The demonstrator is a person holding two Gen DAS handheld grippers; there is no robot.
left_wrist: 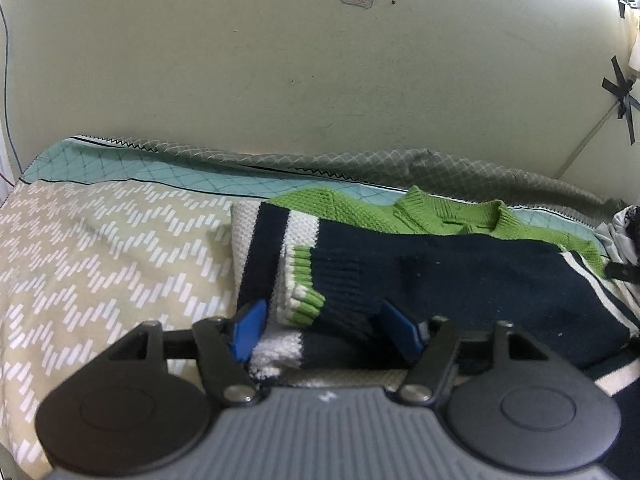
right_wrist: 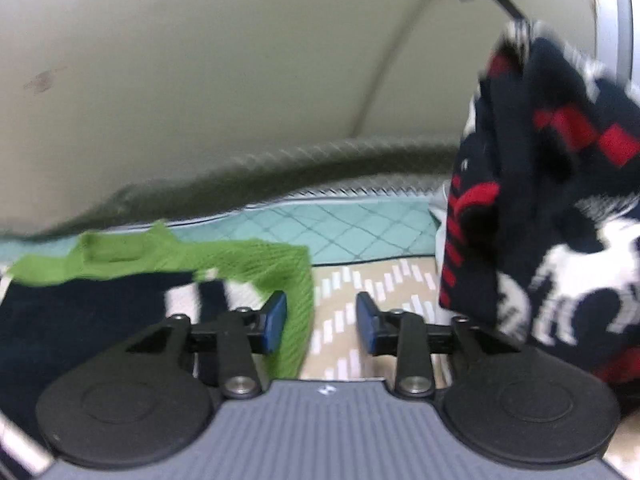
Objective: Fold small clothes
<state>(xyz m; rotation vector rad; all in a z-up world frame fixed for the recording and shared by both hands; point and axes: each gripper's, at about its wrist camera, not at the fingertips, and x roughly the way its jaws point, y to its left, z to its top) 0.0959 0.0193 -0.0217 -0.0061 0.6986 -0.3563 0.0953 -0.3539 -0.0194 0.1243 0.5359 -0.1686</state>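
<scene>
Green, navy and white knit sweater (left_wrist: 460, 276) lying part-folded on the bed (left_wrist: 100, 248), toward its far edge by the wall. Left gripper (left_wrist: 324, 330) low over the near sleeve cuff, jaws spread, cuff between them, pads not pressing. Right gripper (right_wrist: 322, 322) at the sweater's green edge, jaws apart, gripping nothing. Dark patterned garments (right_wrist: 560, 200) heaped at right.
</scene>
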